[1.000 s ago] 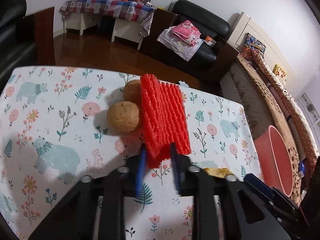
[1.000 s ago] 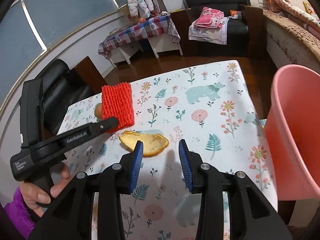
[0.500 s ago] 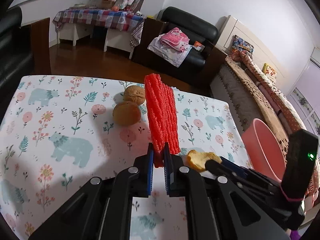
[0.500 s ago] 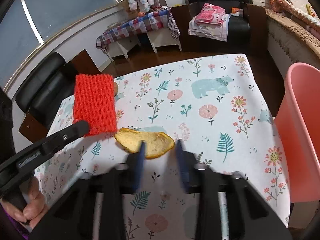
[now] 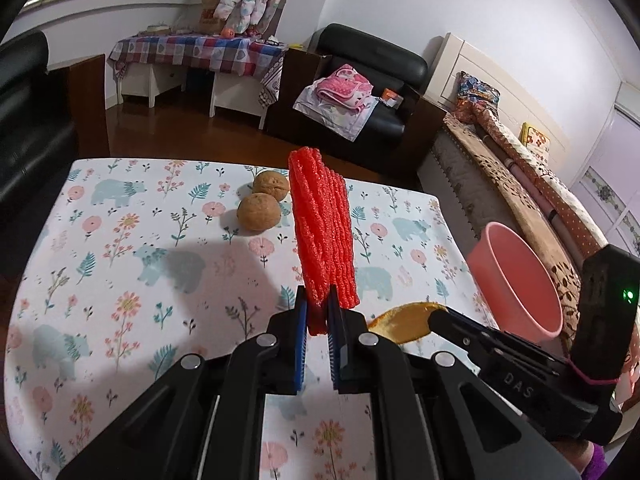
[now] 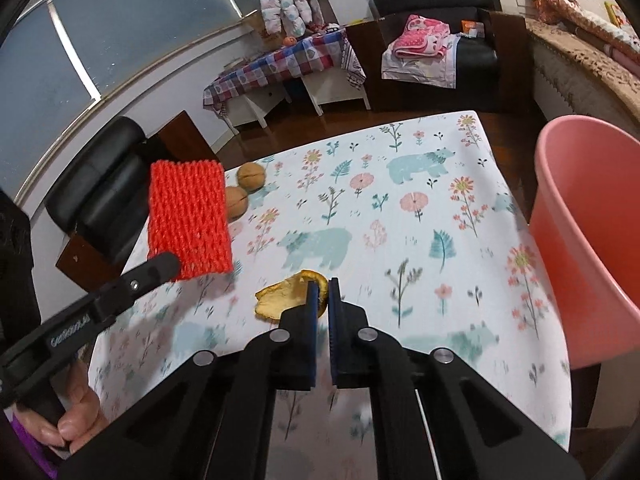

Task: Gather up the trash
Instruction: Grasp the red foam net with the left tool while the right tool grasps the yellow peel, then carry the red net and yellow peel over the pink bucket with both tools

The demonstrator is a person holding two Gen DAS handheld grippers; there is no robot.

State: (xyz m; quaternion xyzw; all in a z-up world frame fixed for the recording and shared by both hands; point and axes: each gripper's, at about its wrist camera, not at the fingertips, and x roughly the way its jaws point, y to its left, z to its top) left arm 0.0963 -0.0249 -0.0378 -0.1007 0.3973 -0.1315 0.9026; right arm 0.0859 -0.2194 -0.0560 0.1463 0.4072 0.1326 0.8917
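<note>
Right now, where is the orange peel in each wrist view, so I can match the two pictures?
Left wrist view: the orange peel shows low and right of centre, at the tip of the right gripper, just right of the red foam net.
Right wrist view: the peel sits just below centre, pinched between the right gripper's jaws.
Shared landmark: the pink bin at the table's right edge.
</note>
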